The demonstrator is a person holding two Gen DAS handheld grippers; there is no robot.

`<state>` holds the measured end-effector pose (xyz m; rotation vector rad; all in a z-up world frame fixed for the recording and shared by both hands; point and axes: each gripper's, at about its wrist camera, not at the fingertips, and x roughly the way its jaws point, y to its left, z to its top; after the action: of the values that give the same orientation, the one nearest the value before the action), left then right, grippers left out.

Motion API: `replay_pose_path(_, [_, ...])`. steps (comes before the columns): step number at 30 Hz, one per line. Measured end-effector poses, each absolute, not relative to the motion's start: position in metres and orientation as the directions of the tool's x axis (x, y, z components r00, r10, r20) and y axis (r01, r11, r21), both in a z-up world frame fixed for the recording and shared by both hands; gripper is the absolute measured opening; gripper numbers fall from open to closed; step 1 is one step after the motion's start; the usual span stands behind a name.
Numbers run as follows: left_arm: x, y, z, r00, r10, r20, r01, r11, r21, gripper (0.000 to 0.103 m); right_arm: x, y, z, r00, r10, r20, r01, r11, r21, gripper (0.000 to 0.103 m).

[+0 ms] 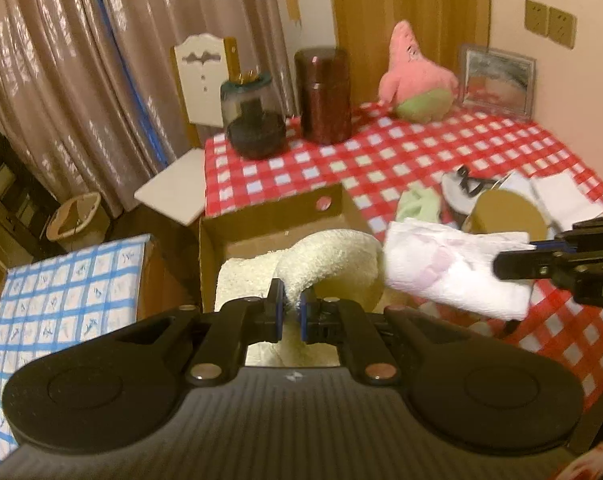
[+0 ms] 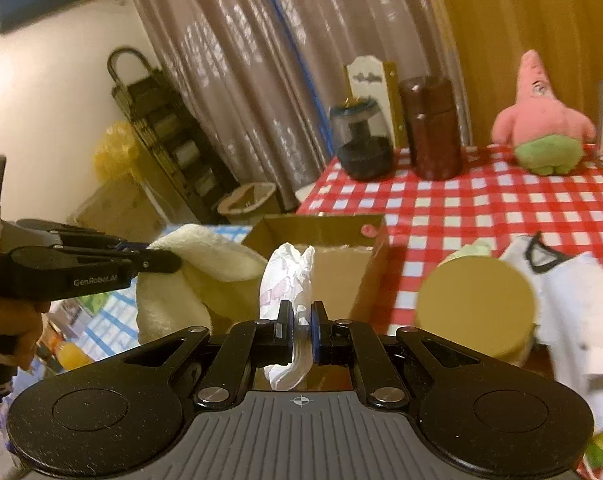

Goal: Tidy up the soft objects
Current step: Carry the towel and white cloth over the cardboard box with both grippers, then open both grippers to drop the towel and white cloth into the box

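Left gripper (image 1: 291, 304): fingers pinched on a fold of the cream towel (image 1: 333, 258); it also shows from the side in the right wrist view, a hand wrapped round its handle

Cream towel: fluffy, bunched; it hangs from the left gripper over the open cardboard box (image 1: 237, 228), part of it inside the box

Right gripper (image 2: 301, 320): fingers clamped on the white cloth (image 2: 287, 280); the cloth sticks up above the pads and hangs below them

White cloth: thin, crumpled, with faint pink marks; held in the air just beside the box, at the edge of the table

Cardboard box: open at the top; it sits at the near corner of the red checked tablecloth (image 1: 441, 144)

Pink plush toy (image 1: 415, 80): upright at the far side of the table, well apart from both grippers

Light green cloth (image 1: 417, 202): lying on the tablecloth beside the box

Round tan lid (image 2: 475, 308): on the table, near white items; blurred

Brown canister (image 1: 323, 96): standing at the far edge, beside a dark glass jar (image 1: 253, 120)
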<state>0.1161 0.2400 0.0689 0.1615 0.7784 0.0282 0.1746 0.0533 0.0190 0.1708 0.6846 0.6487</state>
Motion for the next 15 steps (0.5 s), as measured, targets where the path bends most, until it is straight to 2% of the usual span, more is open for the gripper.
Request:
replay_pose_path(7, [0.132, 0.259, 0.021, 0.664, 0.078, -0.744, 0.026, 0.991, 0.128, 0.007, 0.189, 0.103, -0.025, 0.542, 0.579, -0.609, -0.543, 0.795, 0.271, 0.008])
replay_pose_path(11, [0.142, 0.267, -0.002, 0.638, 0.073, -0.766, 0.013, 0.994, 0.105, 0.011, 0.192, 0.123, -0.046, 0.520, 0.560, -0.645, -0.556, 0.795, 0.243, 0.008])
replay_pose_path(15, [0.143, 0.274, -0.014, 0.623, 0.067, -0.779, -0.001, 0.996, 0.085, 0.030, 0.201, 0.135, -0.065, 0.495, 0.547, -0.675, -0.566, 0.793, 0.227, 0.009])
